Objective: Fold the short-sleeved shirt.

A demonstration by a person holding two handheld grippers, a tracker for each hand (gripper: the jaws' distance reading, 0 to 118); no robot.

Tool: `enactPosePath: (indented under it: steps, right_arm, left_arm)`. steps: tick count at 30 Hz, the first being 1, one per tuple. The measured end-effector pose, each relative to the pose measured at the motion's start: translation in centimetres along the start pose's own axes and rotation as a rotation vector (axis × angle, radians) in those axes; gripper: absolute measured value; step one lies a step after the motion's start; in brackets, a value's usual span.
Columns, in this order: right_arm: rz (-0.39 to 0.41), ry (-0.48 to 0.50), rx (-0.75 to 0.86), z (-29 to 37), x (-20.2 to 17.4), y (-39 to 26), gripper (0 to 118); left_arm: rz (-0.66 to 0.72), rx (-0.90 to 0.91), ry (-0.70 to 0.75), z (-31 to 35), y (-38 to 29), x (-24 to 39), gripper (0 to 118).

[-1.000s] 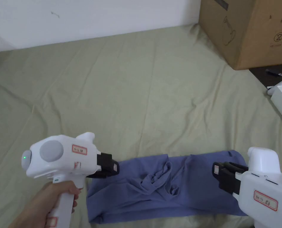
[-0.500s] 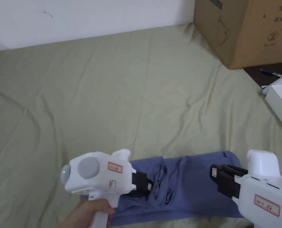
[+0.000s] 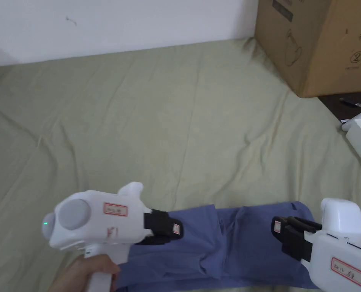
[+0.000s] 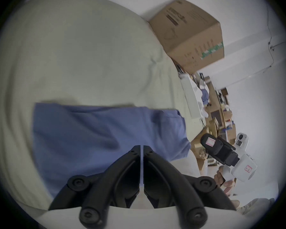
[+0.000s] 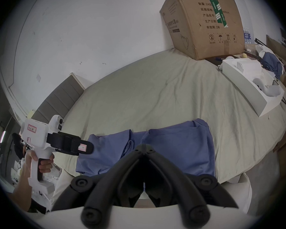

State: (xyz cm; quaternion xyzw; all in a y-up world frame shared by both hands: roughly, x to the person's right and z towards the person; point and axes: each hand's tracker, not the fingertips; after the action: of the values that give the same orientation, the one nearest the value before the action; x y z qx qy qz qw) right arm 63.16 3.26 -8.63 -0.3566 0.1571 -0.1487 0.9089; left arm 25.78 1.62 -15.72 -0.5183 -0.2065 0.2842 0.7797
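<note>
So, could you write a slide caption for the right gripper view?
Both grippers, left and right, jaws shut, above a blue shirt on a bed.

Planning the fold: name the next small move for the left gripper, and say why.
Probably open the left gripper and lower it onto the blue shirt's left end. Its jaws are shut with no cloth between them, and the shirt lies as a long, unfinished strip on the sheet.

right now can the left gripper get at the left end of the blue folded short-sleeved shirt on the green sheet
Probably yes. The left gripper hangs right over the left part of the blue short-sleeved shirt, nothing lying between them on the green sheet. Its jaws are shut, so they would need opening to pinch the cloth.
</note>
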Motion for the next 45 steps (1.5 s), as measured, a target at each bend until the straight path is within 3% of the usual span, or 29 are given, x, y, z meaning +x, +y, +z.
enactPosePath:
  steps: [6,7,10,13,14,27,28,29,31,33,35,36,40,45]
  right_arm:
    - [0.034,0.024,0.016,-0.4,-1.4,0.4,0]
    - [0.037,0.027,0.018,-0.4,-1.6,0.5,0]
    - [0.054,0.031,0.018,-0.7,-2.3,0.6,0]
    - [0.066,0.036,0.020,-0.9,-3.2,0.6,0]
    - [0.069,0.035,0.019,-1.0,-3.6,0.6,0]
    - [0.124,0.012,-0.030,-1.8,-5.6,-0.2,0]
    - [0.121,0.013,-0.034,-1.8,-5.7,-0.2,0]
    - [0.123,0.012,-0.038,-1.9,-5.5,-0.2,0]
    - [0.148,-0.012,-0.056,-1.8,-5.9,-0.1,0]
    - [0.185,-0.017,-0.045,-1.6,-6.1,0.0,0]
    - [0.180,-0.020,-0.043,-1.4,-6.1,0.2,0]
    - [0.174,-0.016,-0.040,-1.4,-6.0,0.2,0]
    - [0.135,-0.011,-0.034,-1.4,-5.6,0.4,0]
    - [0.163,-0.033,-0.032,-0.8,-6.2,0.3,0]
  left_arm:
    - [0.139,0.075,0.025,5.7,-0.3,-8.3,3]
    - [0.145,0.080,0.025,6.1,-0.5,-9.2,13]
    - [0.190,0.069,0.045,6.4,-1.5,-11.1,74]
    - [0.253,0.089,-0.010,5.6,-2.2,-12.4,95]
    - [0.266,0.074,-0.053,5.2,-2.2,-12.5,96]
    - [0.404,0.048,-0.335,-0.1,-0.2,-15.1,94]
    - [0.404,0.046,-0.354,-0.6,-0.2,-15.6,85]
    - [0.402,0.046,-0.367,-0.8,-0.2,-15.6,67]
    - [0.364,0.031,-0.290,-1.3,-0.4,-15.1,6]
    - [0.343,-0.009,-0.203,-1.2,-0.8,-14.8,6]
    - [0.424,0.028,-0.358,-0.4,-1.0,-15.7,6]
    - [0.434,0.041,-0.359,-0.4,-1.1,-16.6,6]
    - [0.359,0.030,-0.269,0.5,-0.5,-15.7,6]
    - [0.319,0.072,-0.251,4.0,0.4,-15.2,6]
